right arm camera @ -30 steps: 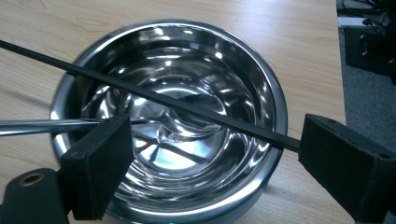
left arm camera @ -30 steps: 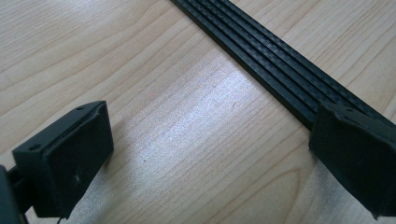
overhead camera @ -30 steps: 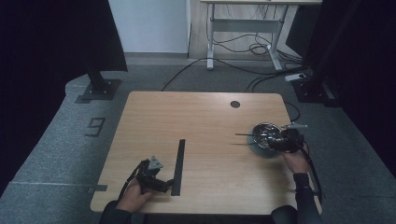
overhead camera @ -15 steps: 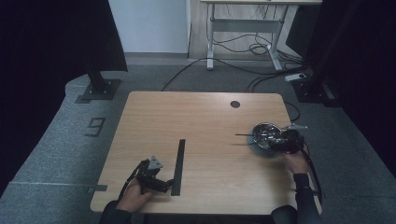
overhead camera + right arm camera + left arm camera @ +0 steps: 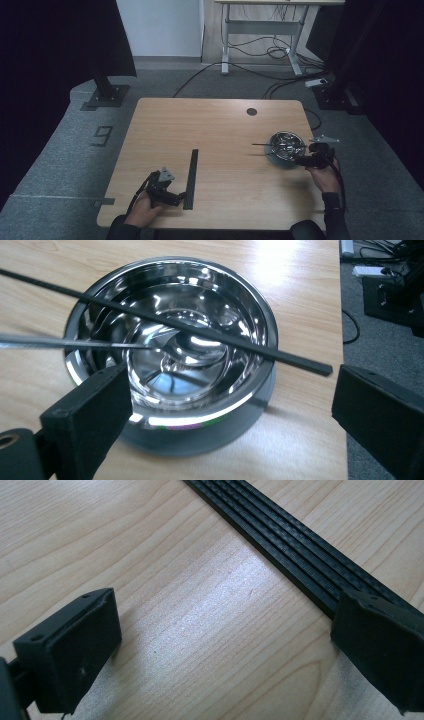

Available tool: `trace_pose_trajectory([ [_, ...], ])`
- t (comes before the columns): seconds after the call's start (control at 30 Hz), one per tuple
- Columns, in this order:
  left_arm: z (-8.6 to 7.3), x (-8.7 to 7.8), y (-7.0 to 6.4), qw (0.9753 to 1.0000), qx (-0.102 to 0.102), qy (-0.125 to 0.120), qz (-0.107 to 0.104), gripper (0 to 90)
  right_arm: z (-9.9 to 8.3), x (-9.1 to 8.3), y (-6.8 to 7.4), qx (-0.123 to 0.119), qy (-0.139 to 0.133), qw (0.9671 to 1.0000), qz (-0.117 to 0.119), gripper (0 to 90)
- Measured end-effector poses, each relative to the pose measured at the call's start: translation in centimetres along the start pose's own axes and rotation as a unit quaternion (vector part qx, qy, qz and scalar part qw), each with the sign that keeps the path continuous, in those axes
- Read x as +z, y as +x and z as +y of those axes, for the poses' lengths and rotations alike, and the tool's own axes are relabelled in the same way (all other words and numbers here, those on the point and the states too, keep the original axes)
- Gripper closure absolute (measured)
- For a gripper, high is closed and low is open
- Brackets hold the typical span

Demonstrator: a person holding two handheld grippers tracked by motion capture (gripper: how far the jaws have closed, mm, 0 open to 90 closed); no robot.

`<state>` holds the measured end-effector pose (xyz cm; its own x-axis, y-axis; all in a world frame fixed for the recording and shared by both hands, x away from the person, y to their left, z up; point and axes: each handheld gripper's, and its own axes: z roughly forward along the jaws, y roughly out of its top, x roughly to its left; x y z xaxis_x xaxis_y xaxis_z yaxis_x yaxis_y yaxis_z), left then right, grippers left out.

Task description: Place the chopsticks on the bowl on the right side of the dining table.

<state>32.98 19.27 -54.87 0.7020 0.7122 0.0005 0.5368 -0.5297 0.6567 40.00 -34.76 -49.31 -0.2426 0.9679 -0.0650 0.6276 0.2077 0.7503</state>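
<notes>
- The black ribbed strip [image 5: 191, 177] lies flat on the near left part of the wooden table [image 5: 220, 120], running from near the front edge away toward the middle.
- The left gripper [image 5: 176, 198] sits low at the strip's near end, held in the person's left hand [image 5: 142, 210]; in the left gripper view its jaws are spread wide, one over bare wood, the other over the strip's [image 5: 300, 565] edge, with nothing pinched between them.
- In that same view the strip shows several long grooves along its length and lies flush on the wood.
- Farther back and to the right, the right gripper [image 5: 300, 161] is held by the right hand [image 5: 324, 177] just beside a shiny metal bowl [image 5: 286, 146] that stands near the table's right edge.
- In the right gripper view the jaws are spread apart on either side of the bowl's [image 5: 175, 405] near rim, gripping nothing.
- A thin black rod [image 5: 200, 330] lies across the bowl's top, resting on the rim, its squared end jutting past the rim on one side.
- A second, thinner grey rod [image 5: 60, 342] reaches into the bowl from the side.
- Beyond the bowl, a round dark hole [image 5: 251, 111] sits near the table's far edge.
</notes>
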Motion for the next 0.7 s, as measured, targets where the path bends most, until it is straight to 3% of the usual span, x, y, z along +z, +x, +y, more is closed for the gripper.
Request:
trace_pose_trajectory([
  [0.17,0.0,0.0,0.0,1.0,0.0,0.0,0.0,0.0,-0.5,-1.8,0.3,-0.01,-0.011,0.9999,0.007,0.6],
  [0.37,0.0,0.0,0.0,1.0,0.0,0.0,0.0,0.0,-0.8,-3.8,1.7,-0.032,-0.021,0.9989,0.027,0.5],
  [0.7,0.0,0.0,0.0,1.0,0.0,0.0,0.0,0.0,-2.4,-5.7,4.3,-0.07,-0.007,0.9954,0.066,0.0],
])
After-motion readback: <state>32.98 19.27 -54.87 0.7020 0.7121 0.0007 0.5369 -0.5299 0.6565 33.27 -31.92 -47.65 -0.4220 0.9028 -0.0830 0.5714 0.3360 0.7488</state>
